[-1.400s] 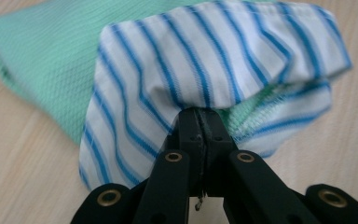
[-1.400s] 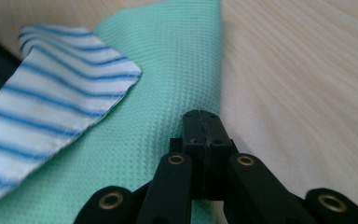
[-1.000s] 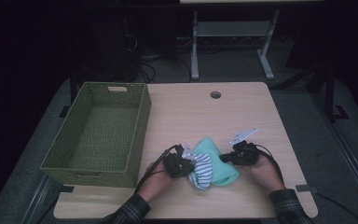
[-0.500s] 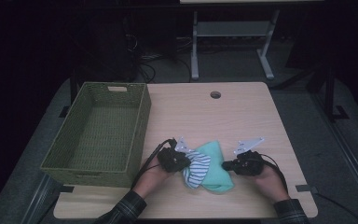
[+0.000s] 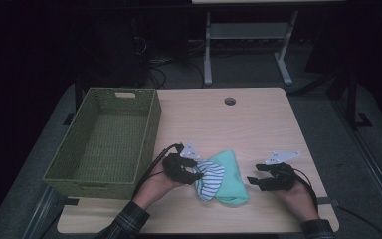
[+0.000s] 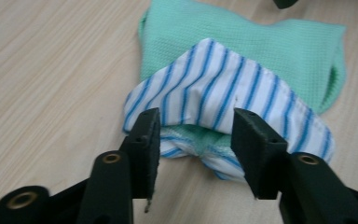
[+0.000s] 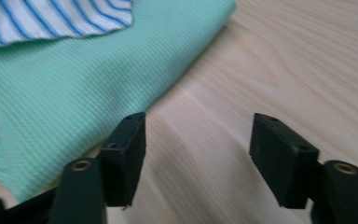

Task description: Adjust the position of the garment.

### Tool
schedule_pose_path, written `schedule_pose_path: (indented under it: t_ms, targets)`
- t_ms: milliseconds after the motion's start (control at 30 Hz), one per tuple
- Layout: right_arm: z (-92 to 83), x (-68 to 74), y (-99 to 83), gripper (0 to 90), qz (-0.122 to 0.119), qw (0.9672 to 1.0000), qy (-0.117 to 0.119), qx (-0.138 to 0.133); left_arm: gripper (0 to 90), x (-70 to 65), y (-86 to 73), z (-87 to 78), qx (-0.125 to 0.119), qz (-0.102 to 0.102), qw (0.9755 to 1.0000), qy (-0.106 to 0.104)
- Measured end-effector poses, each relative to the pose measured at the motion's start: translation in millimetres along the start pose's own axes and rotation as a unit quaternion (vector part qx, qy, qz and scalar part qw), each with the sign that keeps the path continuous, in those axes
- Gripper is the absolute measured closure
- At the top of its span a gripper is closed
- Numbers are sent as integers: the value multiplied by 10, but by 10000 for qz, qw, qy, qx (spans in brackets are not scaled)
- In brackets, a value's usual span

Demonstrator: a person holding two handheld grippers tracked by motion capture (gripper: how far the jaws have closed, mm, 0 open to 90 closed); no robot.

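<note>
Dark room w/ cables and a metal frame stand behind; pale wood-grain counter (image 5: 258,124) takes the middle, w/ a round cable hole near its far edge. No brand, label or readable writing on anything here. Folded mint-green cloth (image 5: 229,177) lies on the near half of the counter, roughly centre, btwn the two hands; its long axis runs near-to-far, tilted a bit so the near end sits toward the person's right. A white-and-blue striped cloth (image 5: 210,177) is draped over its left edge, stripes running across the fold; in the left gripper view the striped piece (image 6: 223,98) laps over the green one (image 6: 242,42). Left hand-held gripper (image 5: 191,172) sits just beside the striped cloth, jaws spread and have just been opening; the striped fold lies between and just beyond the pads, not pinched. Right hand-held gripper (image 5: 254,181) is near the green cloth's right side but apart from it, jaws also spread, just been opening, bare counter (image 7: 270,70) btwn them; the green cloth's edge (image 7: 74,93) lies by one jaw. Green woven basket (image 5: 107,142) stands at the counter's left, long axis near-to-far, a handle slot in its far wall.
</note>
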State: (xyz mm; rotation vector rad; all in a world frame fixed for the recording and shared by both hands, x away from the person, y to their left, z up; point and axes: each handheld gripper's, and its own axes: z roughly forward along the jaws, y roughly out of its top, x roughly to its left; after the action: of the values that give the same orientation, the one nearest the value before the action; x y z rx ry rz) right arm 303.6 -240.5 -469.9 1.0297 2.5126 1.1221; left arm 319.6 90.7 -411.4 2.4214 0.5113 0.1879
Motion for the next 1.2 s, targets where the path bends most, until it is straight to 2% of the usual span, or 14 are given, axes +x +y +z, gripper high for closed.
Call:
schedule_pose_path:
  t_ms: [167, 300, 367, 433, 467, 533, 600, 767, 933, 1067, 1200]
  targets:
    - [1, -24, -90, 244, 60, 9997, -211, 61, 413, 14, 97, 5, 15, 201, 9996, -189]
    - [-2, -44, -116, 176, 146, 9992, -379, 22, 343, 31, 199, 32, 128, 450, 9982, -385]
    - [14, -42, -126, 147, 94, 9986, -514, 11, 294, 29, 236, 71, 181, 519, 9971, -522]
    - [24, -46, -130, 134, 132, 9986, -518, -20, 262, 30, 266, 111, 295, 679, 9956, -579]
    - [27, -48, -134, 133, 126, 9986, -521, -38, 253, 18, 277, 149, 292, 652, 9954, -639]
    - [29, -51, -132, 132, 128, 9985, -531, -41, 236, 17, 298, 200, 411, 796, 9937, -677]
    - [30, -52, -132, 133, 129, 9985, -537, -41, 214, -8, 305, 272, 485, 796, 9929, -745]
    - [29, -54, -132, 133, 131, 9984, -548, -25, 169, -98, 312, 435, 755, 1014, 9884, -843]
    - [30, -56, -132, 133, 136, 9984, -554, -35, 147, -126, 282, 586, 936, 1024, 9864, -878]
    - [30, -55, -131, 134, 148, 9983, -564, -37, 129, -118, 258, 656, 932, 968, 9868, -898]
    - [30, -53, -129, 134, 167, 9982, -569, -31, 125, -103, 224, 701, 876, 818, 9880, -979]
